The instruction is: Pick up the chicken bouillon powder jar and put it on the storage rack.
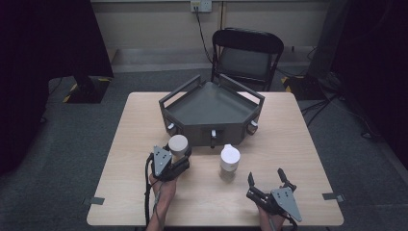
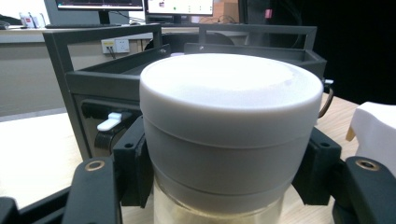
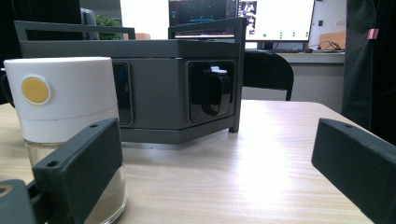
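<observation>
A glass jar with a pale round lid (image 1: 178, 144) stands left of centre on the table, just in front of the grey tray (image 1: 207, 103). My left gripper (image 1: 179, 155) is shut on it; in the left gripper view both black jaws press the jar (image 2: 229, 107) just under its lid. A second jar with a white spouted lid (image 1: 229, 161) stands to its right, holding some pale powder. In the right gripper view this jar (image 3: 65, 112) shows a yellow dot and sits beside the left jaw. My right gripper (image 1: 266, 176) rests open near the front edge, with nothing between its jaws (image 3: 219, 172).
The grey tray (image 3: 154, 84) has raised rails and small latches on its front faces. A black folding chair (image 1: 248, 53) stands behind the wooden table (image 1: 288, 139). Monitors sit in the background of both gripper views.
</observation>
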Demonstrator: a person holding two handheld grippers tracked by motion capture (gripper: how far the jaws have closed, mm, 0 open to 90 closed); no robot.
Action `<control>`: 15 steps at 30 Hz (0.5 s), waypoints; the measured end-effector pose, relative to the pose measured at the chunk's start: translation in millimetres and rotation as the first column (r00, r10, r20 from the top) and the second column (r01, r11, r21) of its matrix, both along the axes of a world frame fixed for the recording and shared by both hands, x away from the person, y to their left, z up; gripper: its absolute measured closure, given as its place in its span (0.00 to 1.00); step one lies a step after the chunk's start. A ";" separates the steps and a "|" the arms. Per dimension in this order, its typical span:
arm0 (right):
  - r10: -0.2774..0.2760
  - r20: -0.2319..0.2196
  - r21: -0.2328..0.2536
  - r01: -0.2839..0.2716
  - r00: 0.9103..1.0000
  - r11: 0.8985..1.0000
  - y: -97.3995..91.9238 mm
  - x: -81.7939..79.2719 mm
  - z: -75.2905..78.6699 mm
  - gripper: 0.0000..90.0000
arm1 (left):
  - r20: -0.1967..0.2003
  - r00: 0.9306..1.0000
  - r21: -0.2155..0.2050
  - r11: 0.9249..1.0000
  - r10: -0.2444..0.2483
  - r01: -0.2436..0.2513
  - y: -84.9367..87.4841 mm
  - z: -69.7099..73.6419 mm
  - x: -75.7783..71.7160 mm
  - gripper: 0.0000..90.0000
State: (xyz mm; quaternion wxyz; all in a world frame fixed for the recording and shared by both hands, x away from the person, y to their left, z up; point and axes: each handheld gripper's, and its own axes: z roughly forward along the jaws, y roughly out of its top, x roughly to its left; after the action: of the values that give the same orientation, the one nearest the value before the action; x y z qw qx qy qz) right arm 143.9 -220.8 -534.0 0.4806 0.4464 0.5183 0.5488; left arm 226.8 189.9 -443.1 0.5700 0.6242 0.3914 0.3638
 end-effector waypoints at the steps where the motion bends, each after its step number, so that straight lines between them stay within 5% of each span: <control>1: 0.000 0.000 0.000 0.000 1.000 1.000 0.0 0.0 0.0 0.01 | 0.001 1.000 0.000 1.000 -0.002 0.002 0.1 0.6 -0.4 0.39; 15: 0.000 0.000 0.000 0.000 1.000 1.000 -0.1 0.0 -0.1 0.01 | 0.041 0.998 -0.007 0.999 -0.043 0.043 3.2 13.9 -6.4 0.39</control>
State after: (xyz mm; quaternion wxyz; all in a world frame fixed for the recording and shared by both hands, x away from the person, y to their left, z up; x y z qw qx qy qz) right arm 143.9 -220.9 -534.0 0.4806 0.4462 0.5183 0.5489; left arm 220.4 193.1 -429.2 0.5879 0.6227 0.3676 0.3628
